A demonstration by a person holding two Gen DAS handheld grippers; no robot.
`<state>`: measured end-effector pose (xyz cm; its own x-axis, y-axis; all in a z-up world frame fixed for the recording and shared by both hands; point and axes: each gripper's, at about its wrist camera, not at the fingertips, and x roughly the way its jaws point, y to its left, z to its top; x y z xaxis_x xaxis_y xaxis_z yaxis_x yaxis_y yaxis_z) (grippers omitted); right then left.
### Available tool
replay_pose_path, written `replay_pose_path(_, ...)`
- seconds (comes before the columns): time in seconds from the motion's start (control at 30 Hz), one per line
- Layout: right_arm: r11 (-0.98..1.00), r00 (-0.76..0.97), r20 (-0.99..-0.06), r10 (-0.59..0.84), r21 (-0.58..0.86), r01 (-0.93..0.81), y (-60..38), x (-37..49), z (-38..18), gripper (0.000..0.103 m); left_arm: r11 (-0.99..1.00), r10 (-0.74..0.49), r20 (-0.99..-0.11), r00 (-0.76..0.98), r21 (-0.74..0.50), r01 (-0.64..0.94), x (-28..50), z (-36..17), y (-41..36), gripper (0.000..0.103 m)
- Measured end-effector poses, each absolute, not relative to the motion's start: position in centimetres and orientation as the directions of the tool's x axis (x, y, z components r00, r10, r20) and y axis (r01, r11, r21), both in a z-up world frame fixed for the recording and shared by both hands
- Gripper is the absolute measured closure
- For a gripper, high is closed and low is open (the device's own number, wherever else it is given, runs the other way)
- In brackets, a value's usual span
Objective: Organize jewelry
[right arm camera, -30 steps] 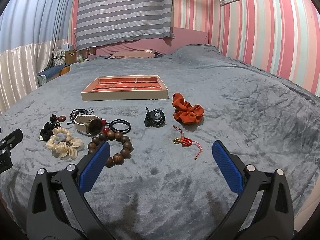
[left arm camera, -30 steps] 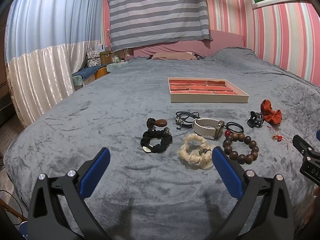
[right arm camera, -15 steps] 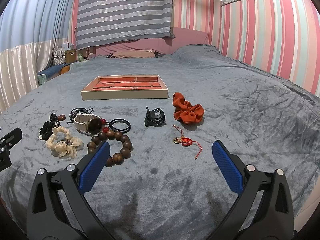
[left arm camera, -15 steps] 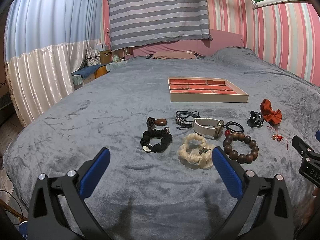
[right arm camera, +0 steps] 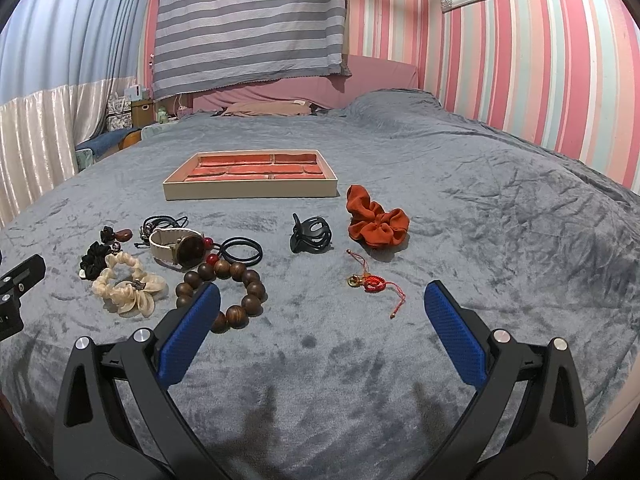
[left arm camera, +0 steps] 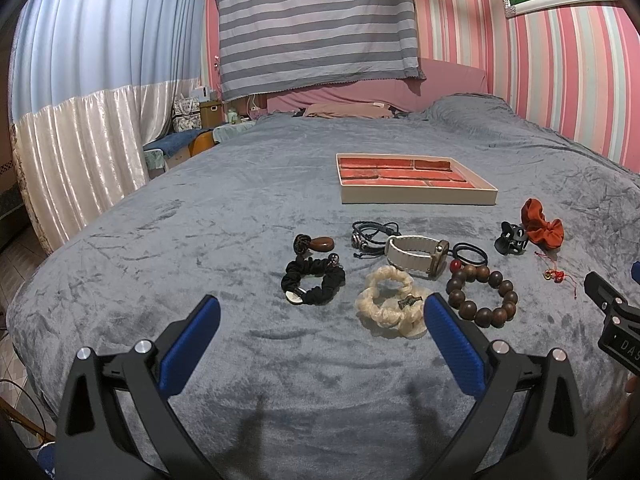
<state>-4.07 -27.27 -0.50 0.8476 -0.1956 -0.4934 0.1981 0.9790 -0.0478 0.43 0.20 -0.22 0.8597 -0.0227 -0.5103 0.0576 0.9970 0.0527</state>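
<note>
A cream tray (left arm camera: 416, 198) (right arm camera: 250, 191) with red velvet compartments lies on the grey bed, empty. In front of it lie a black scrunchie (left arm camera: 313, 286), a cream scrunchie (left arm camera: 390, 307) (right arm camera: 128, 288), a white-strap watch (left arm camera: 416, 255) (right arm camera: 176, 247), a wooden bead bracelet (left arm camera: 482, 294) (right arm camera: 232, 284), a black hair claw (right arm camera: 311, 236), an orange scrunchie (right arm camera: 376, 225) and a red cord charm (right arm camera: 372, 282). My left gripper (left arm camera: 322, 324) is open, low over the blanket before the scrunchies. My right gripper (right arm camera: 322, 320) is open too, just short of the red charm.
Black hair ties (right arm camera: 241, 251), a black cord bracelet (left arm camera: 372, 233) and a brown bead clip (left arm camera: 314, 244) lie among the pieces. A pink headboard (right arm camera: 304, 92) and striped walls stand beyond the bed; the bed's left edge drops toward white curtains (left arm camera: 80, 160).
Both views have shifted only slightly; the right gripper has crept a little nearer to the jewelry. Nothing on the bed has moved and both grippers stay open.
</note>
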Motion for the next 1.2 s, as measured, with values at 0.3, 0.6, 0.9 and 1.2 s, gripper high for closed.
replay_pose_path(0.3,0.98,0.846,-0.497,-0.193,-0.05,0.194,-27.1,-4.0,-0.6,0.004,0.997,-0.023,-0.511,0.859,0.052,0.058,0.4,-0.2,0.2,0.004)
replay_pose_path(0.6,0.98,0.846,-0.497,-0.193,-0.05,0.194,-27.1,-4.0,-0.7,0.004,0.997,-0.024,-0.512,0.859,0.05,0.058,0.4,-0.2,0.2,0.004)
replay_pose_path(0.9,0.981,0.844,-0.503,-0.185,-0.046,0.187,-27.0,-3.9,-1.2,0.004,0.998,-0.016,-0.52,0.854,0.051,0.049,0.5,-0.6,0.6,0.004)
replay_pose_path(1.2,0.987,0.843,-0.514,-0.157,-0.052,0.152,-27.1,-3.2,-2.1,0.004,0.998,-0.012,-0.554,0.833,0.046,0.045,1.4,-1.4,1.1,0.004)
